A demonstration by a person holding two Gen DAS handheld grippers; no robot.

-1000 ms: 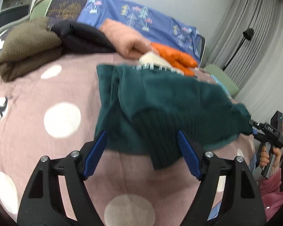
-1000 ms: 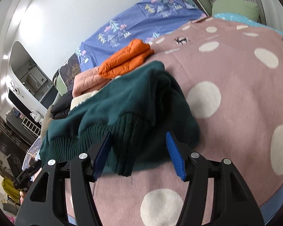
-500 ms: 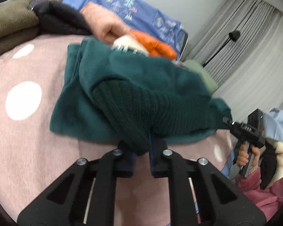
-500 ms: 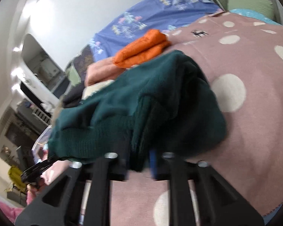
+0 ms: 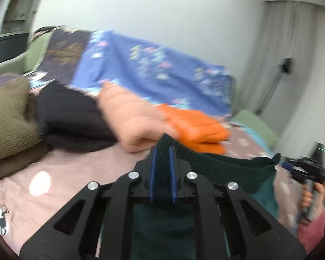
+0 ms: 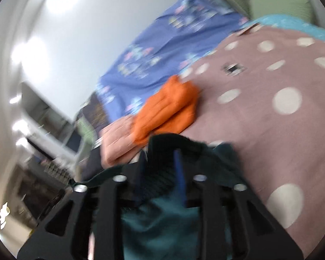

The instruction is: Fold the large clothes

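Both tongs: your left gripper (image 5: 162, 149) and right gripper (image 6: 160, 153) clamp the green sweater (image 5: 216, 162), jaws lately widening.
Sweater: hangs between them.
Ahead: orange jacket (image 5: 197, 125) on the bed (image 6: 270, 130).

Our left gripper (image 5: 161, 151) has its jaws pinched close on a fold of the green sweater (image 5: 223, 164), having just eased a little wider. Our right gripper (image 6: 160, 158) grips the ribbed hem with its jaws further apart, just opened some. In the left view, our right hand (image 5: 312, 192) wraps its handle.
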